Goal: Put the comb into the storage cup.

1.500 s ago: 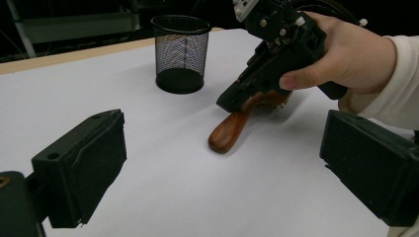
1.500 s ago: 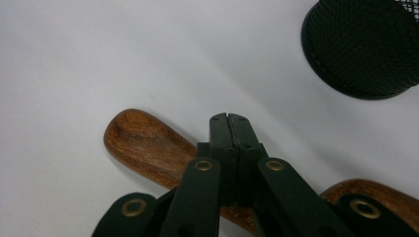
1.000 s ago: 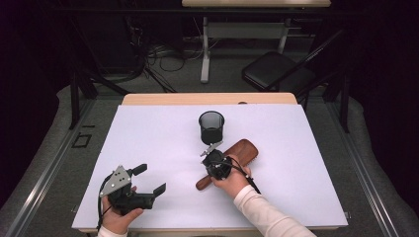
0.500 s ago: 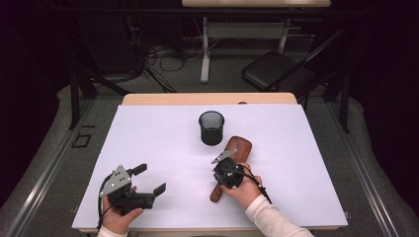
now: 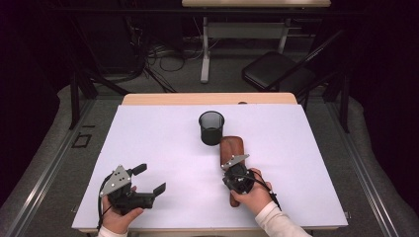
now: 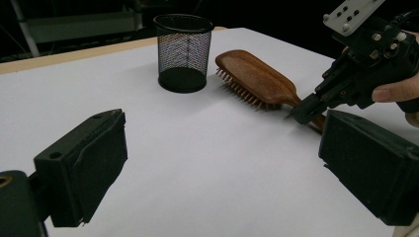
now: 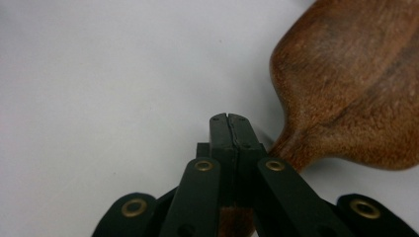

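A brown wooden hairbrush (image 5: 232, 148) lies bristles down on the white table top (image 5: 148, 138), its head close to a black mesh cup (image 5: 211, 127). My right gripper (image 5: 228, 168) is shut with nothing between its jaws. Its tips (image 7: 228, 118) rest beside the neck of the hairbrush (image 7: 356, 84), and the handle runs under the gripper. My left gripper (image 5: 150, 178) stands open at the near left, held still. In the left gripper view the cup (image 6: 183, 52) and the hairbrush (image 6: 252, 74) lie ahead of it, with the right gripper (image 6: 299, 112) at the handle.
The table's wooden far edge (image 5: 207, 98) shows behind the white top. Beyond it on the floor stand a black chair (image 5: 276, 74), a desk leg (image 5: 205, 49) and loose cables (image 5: 163, 54). Wide bare white surface lies left of the cup.
My right gripper has slid toward the near right. The hairbrush has swung with it, from slanting to lying nearly straight, head toward the cup. The left gripper has stayed put.
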Motion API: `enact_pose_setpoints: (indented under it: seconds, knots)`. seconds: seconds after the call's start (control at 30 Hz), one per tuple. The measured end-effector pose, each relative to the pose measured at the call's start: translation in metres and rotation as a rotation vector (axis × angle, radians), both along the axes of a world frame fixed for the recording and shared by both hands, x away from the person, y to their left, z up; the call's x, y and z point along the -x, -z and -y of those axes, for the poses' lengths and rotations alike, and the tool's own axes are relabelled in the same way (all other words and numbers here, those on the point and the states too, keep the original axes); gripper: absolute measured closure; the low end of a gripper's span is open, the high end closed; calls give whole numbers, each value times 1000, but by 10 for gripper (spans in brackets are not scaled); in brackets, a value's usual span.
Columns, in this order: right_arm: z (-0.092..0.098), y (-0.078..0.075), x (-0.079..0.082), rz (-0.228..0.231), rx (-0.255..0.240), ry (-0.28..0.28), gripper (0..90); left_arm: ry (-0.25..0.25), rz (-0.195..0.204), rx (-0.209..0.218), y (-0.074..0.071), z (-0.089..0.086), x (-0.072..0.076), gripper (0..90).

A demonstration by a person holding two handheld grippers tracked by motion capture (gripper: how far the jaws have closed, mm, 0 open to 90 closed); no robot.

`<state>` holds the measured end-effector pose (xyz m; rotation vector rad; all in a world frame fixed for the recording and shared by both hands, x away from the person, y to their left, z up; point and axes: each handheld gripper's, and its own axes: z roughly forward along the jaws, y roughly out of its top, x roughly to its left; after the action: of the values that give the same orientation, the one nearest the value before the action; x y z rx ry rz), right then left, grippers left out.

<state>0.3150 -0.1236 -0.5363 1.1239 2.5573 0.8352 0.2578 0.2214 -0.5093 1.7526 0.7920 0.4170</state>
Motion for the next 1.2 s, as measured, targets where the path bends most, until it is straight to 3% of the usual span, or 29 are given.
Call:
enact_pose_setpoints:
  seconds: [0.8, 1.2]
  knots:
    - [46, -1, 3, 0, -57, 95, 900, -3, 1, -7, 0, 1, 0, 47]
    - [52, 2, 2, 0, -73, 115, 900, -1, -1, -9, 1, 1, 0, 46]
